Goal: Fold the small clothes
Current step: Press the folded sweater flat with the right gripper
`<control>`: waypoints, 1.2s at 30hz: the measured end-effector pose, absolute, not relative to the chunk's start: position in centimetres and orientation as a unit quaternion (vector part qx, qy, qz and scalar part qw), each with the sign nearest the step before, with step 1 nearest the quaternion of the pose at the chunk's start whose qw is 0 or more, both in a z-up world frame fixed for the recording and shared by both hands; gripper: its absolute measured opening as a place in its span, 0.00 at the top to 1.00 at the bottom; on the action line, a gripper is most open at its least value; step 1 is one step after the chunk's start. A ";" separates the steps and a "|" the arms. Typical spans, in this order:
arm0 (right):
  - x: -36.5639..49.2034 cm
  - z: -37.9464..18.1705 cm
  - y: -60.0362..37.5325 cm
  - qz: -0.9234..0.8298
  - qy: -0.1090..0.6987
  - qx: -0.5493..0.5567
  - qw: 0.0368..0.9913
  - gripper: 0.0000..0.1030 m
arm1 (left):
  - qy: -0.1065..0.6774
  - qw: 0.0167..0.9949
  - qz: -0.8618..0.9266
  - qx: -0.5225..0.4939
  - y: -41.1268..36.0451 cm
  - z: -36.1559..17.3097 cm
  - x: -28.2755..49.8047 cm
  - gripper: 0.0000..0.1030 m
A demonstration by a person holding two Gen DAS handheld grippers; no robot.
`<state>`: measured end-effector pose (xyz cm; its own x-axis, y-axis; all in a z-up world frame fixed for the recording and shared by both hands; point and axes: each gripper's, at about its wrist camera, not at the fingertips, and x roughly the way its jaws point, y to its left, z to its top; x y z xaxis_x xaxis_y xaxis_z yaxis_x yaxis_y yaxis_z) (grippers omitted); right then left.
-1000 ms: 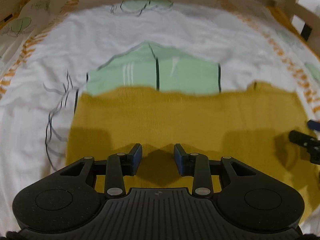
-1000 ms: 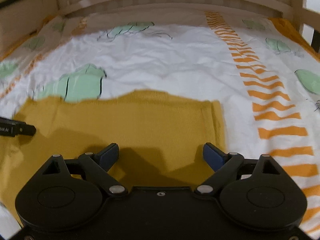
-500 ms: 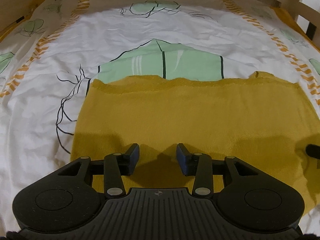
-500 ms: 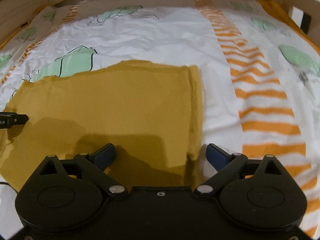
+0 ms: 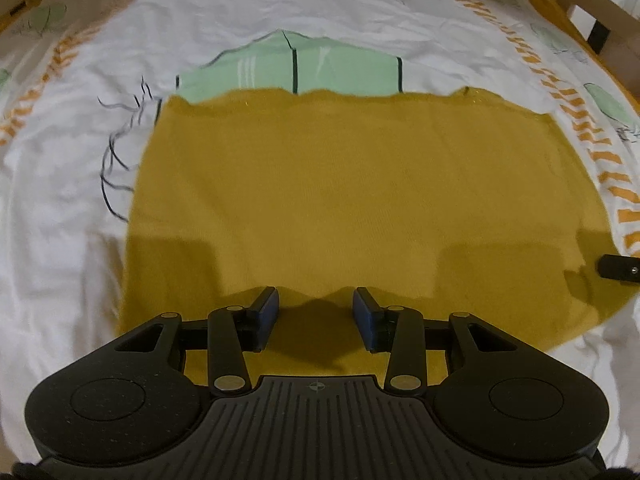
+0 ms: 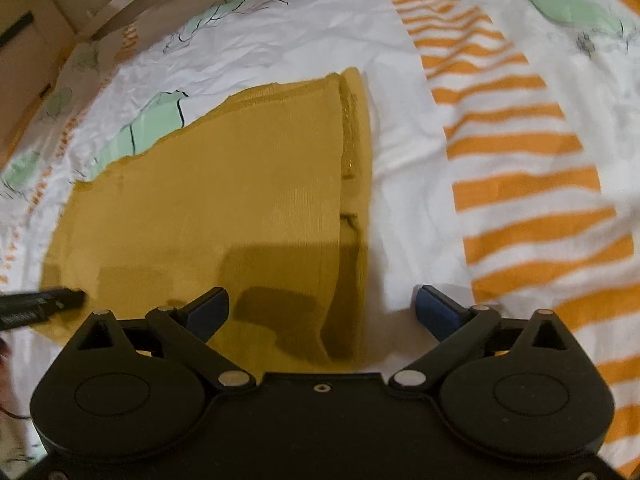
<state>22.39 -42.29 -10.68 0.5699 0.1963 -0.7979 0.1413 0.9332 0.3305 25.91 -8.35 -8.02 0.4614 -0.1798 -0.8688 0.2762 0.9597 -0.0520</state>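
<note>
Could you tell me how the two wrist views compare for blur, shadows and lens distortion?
Left wrist view: fairly sharp, fisheye bowing the bedsheet edges, gripper shadows dark on the mustard garment. Right wrist view: motion-smeared, especially the orange stripes, the whole scene tilted, a blocky shadow on the garment's near part.

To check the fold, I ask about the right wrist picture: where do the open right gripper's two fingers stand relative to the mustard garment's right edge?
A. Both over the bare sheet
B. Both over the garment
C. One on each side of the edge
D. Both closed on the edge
C: the right gripper stands open, one finger over the mustard garment, the other over the white sheet.
</note>
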 end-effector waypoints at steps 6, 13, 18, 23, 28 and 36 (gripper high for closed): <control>22.1 -11.4 -44.5 0.034 0.450 0.258 0.854 0.00 | 0.499 0.854 -0.146 -0.007 -8.5 -6.5 26.4 0.62; 23.1 -11.5 -45.1 0.056 0.458 0.264 0.847 0.00 | 0.481 0.866 -0.136 -0.020 -11.5 -4.5 29.4 0.62; 23.8 -11.5 -45.3 0.064 0.459 0.253 0.849 0.00 | 0.495 0.858 -0.130 -0.042 -13.7 -5.3 32.1 0.62; 24.0 -11.6 -45.8 0.077 0.460 0.261 0.845 0.00 | 0.519 0.847 -0.108 -0.030 -15.2 -7.5 33.7 0.62; 24.2 -12.1 -47.2 0.084 0.448 0.309 0.835 0.00 | 0.521 0.846 -0.100 -0.050 -14.9 -8.8 34.1 0.60; 25.9 -13.9 -50.6 0.112 0.396 0.454 0.790 0.00 | 0.524 0.843 -0.102 -0.062 -14.6 -8.9 34.2 0.60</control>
<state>25.93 -50.57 -13.88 0.6614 0.5367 -0.5240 0.1830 0.5620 0.8066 34.20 -14.59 -8.93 0.4295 -0.2377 -0.8712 0.1072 0.9713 -0.2122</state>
